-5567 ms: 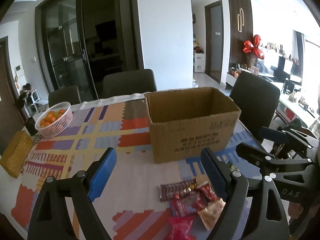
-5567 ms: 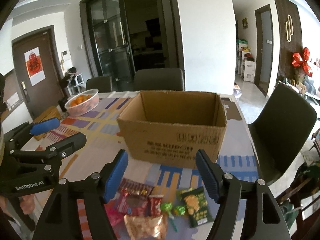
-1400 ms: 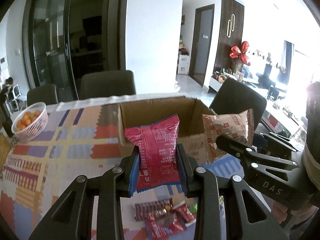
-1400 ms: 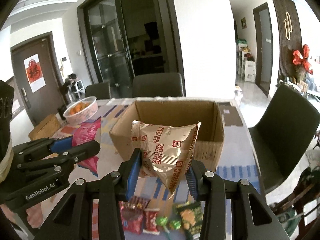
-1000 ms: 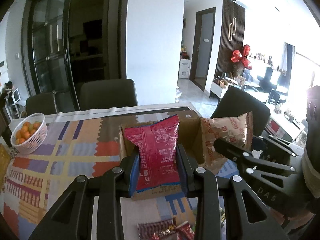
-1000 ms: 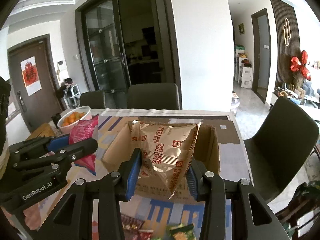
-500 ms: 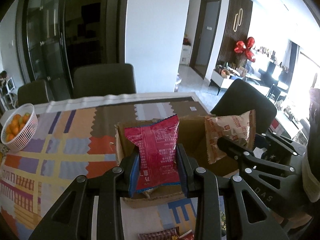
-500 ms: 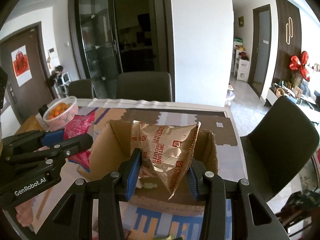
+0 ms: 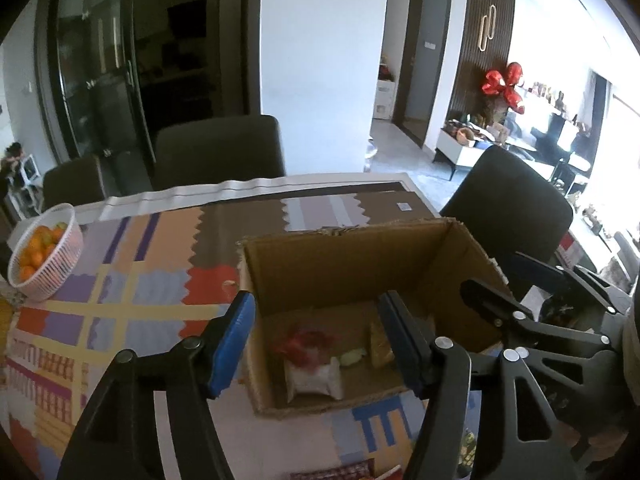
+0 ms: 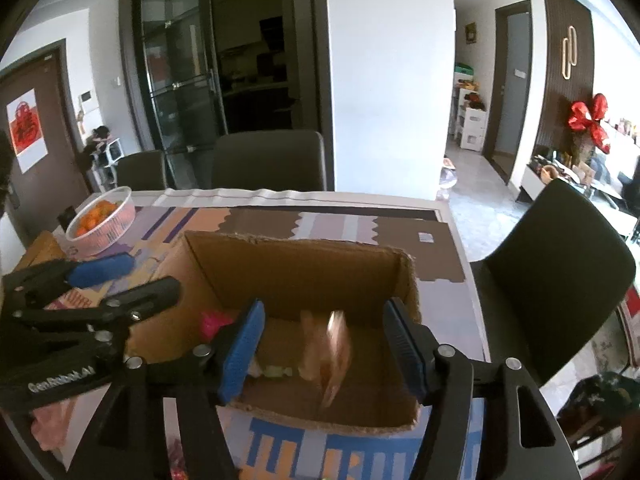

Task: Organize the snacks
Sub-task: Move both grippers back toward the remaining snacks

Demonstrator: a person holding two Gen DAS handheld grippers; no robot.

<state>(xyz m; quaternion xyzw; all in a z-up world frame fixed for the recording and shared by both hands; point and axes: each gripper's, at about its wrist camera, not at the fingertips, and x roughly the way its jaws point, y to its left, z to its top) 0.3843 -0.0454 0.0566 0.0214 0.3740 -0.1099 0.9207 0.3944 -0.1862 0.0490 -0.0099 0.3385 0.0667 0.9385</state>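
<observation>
Both tools gape empty — left (image 9: 316,336), right (image 10: 322,344) — snacks (image 9: 310,354) lie below in box (image 9: 344,264).

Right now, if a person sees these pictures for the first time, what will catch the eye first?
The open cardboard box at the table's centre, with both tongs, left and right, open above it. Inside, a red snack packet lies on the bottom, and a tan packet, blurred, seems to be falling. At far left sits a white basket of oranges.
</observation>
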